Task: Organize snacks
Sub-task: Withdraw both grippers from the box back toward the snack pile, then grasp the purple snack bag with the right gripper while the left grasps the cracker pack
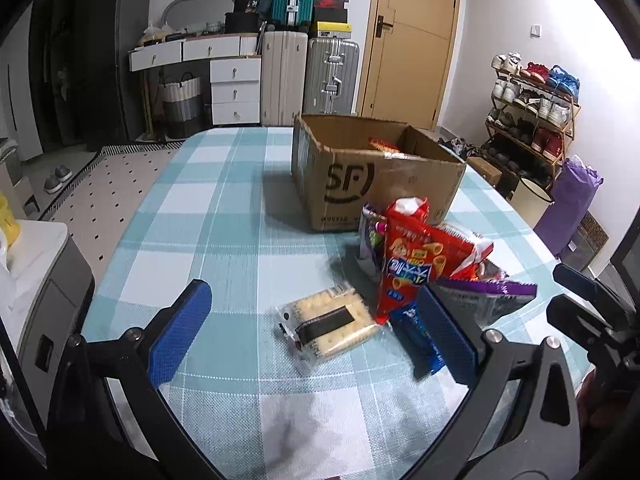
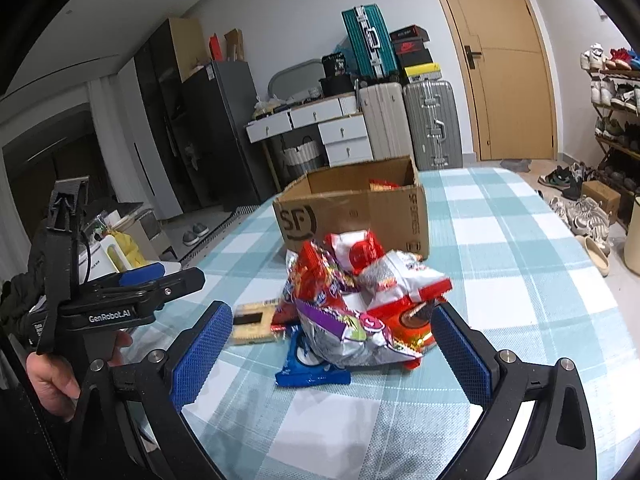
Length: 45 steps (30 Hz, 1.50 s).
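A pile of snack packs lies on the checked tablecloth in front of an open cardboard box (image 1: 360,176) (image 2: 352,208) that holds a red pack (image 1: 382,145). In the pile are a red biscuit bag (image 1: 416,256), a clear cracker pack (image 1: 330,326) (image 2: 254,322), a blue pack (image 1: 416,336) (image 2: 312,368), a purple-and-silver bag (image 1: 488,296) (image 2: 344,332) and a white-and-red bag (image 2: 400,276). My left gripper (image 1: 316,328) is open, its fingers either side of the cracker pack. My right gripper (image 2: 332,356) is open, straddling the near side of the pile.
The table (image 1: 224,208) ends at the left, with a white appliance (image 1: 40,280) below. Suitcases (image 1: 312,72), drawers (image 1: 236,88) and a door (image 1: 412,40) stand behind. A shoe rack (image 1: 532,108) is at the right. A hand (image 2: 52,376) holds the left gripper's handle.
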{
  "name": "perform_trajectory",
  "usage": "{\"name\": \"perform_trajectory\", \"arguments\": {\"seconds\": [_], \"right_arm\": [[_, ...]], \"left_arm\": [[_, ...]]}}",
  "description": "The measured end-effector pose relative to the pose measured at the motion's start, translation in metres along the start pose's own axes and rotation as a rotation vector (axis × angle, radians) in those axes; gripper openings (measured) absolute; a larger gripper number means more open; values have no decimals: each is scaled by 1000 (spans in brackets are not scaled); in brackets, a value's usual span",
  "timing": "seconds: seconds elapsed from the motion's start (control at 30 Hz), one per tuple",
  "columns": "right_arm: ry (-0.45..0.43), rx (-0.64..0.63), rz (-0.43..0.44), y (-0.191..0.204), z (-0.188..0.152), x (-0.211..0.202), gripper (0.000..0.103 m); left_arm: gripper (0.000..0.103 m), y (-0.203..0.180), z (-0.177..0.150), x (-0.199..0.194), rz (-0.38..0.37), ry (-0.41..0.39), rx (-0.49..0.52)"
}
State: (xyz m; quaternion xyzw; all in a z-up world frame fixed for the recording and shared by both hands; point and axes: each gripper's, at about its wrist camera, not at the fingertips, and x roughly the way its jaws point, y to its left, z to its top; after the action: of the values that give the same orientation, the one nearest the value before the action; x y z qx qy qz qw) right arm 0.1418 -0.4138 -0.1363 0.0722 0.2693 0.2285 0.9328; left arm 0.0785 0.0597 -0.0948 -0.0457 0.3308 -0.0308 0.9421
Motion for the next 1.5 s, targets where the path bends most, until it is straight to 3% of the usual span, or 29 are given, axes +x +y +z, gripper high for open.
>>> {"name": "perform_trajectory", "arguments": {"seconds": [0.43,0.9,1.0,1.07,1.13,1.23,1.5], "right_arm": [[82,12,36,-10,-11,44,101],[159,46,15,-19,-10,82,101],[181,55,24,-20,-8,88,94],[189,38,26,-18,-8,92,85],[215,29,25,-18,-9,99,70],[234,56,56,-24,-14,104,58],[199,82,81,-31,-13,97,55]], "left_arm": [[102,10,-7,32,3,35,-13],[102,22,-8,60,-21,74,-35],[102,23,-9,64,-29,82,-35],[102,24,-10,68,-33,91,-37],[102,27,-11,72,-36,101,-40],[102,30,-13,75,-37,106,-41],[102,36,-20,86,-34,144,-41]]}}
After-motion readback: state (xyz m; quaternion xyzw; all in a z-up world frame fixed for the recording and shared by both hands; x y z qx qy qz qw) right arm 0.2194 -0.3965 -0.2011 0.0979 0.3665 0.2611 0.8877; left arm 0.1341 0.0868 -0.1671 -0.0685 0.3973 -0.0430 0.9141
